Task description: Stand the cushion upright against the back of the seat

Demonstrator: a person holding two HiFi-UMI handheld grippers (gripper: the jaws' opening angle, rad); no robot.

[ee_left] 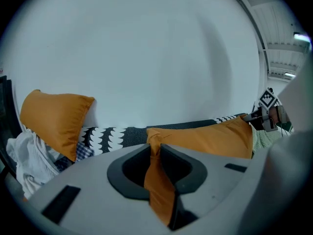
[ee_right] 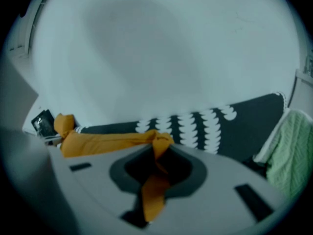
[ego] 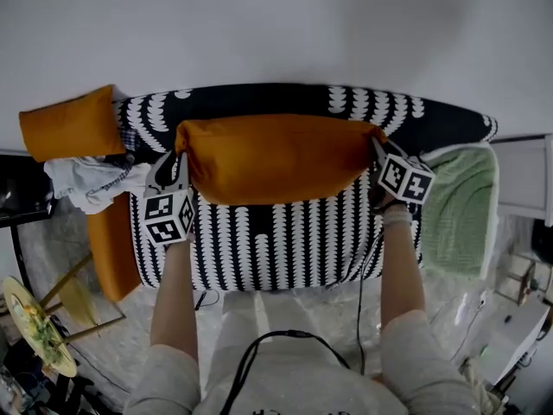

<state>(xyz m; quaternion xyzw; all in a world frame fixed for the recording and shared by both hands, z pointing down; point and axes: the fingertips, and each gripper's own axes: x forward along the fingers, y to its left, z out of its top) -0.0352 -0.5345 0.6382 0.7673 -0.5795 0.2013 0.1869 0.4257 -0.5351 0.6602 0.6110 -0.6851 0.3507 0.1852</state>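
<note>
A long orange cushion (ego: 276, 158) is held across the black-and-white patterned seat (ego: 285, 240), in front of its dark backrest (ego: 259, 98). My left gripper (ego: 183, 169) is shut on the cushion's left corner, and my right gripper (ego: 380, 151) is shut on its right corner. In the left gripper view, orange fabric is pinched in my left gripper (ee_left: 155, 151) and the cushion (ee_left: 210, 138) stretches away to the right. Seen from the right gripper view, my right gripper (ee_right: 159, 153) clamps a fold while the cushion (ee_right: 107, 142) runs off to the left.
A second orange cushion (ego: 69, 124) leans at the seat's left end above a heap of white cloth (ego: 91, 184). A green towel (ego: 458, 206) hangs over the right end. A yellow side table (ego: 34, 327) stands lower left. A white wall (ego: 276, 24) rises behind.
</note>
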